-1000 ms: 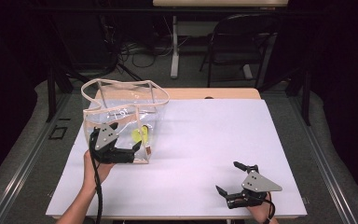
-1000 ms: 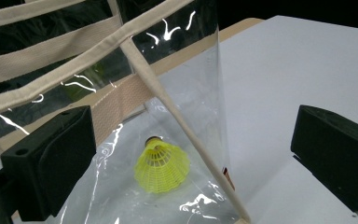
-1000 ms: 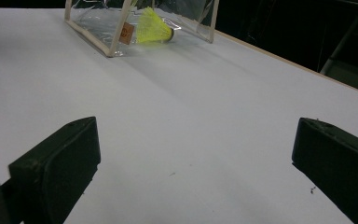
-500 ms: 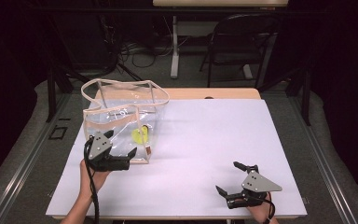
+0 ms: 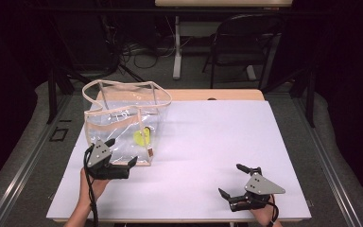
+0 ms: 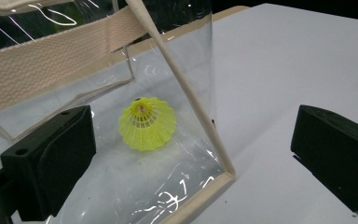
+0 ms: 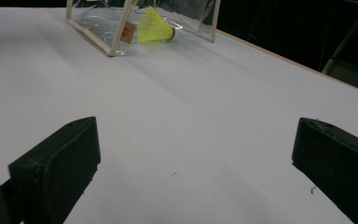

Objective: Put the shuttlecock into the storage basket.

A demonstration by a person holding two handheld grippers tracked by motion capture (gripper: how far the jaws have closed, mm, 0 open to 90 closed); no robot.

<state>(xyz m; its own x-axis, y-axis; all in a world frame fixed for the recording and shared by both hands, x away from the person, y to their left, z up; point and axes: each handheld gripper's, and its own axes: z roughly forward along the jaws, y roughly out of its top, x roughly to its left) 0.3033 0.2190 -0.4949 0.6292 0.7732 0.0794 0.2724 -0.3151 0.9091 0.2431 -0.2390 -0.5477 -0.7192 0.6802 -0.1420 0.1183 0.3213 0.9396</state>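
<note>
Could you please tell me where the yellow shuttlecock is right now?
The yellow shuttlecock lies inside the clear bag on the table's left side in the high view, just beyond the open left gripper.

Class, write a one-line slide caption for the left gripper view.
Open left gripper faces a clear bag holding a yellow shuttlecock.

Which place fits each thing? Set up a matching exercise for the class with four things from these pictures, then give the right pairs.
Things:
1. shuttlecock
2. clear bag
3. left hand-held gripper
4. right hand-held gripper

Places:
A. near right part of the table
B. inside the bag
C. left part of the table, standing
D. at the bag's near bottom corner, jaws apart

Pairs: 1-B, 2-C, 3-D, 4-A
</note>
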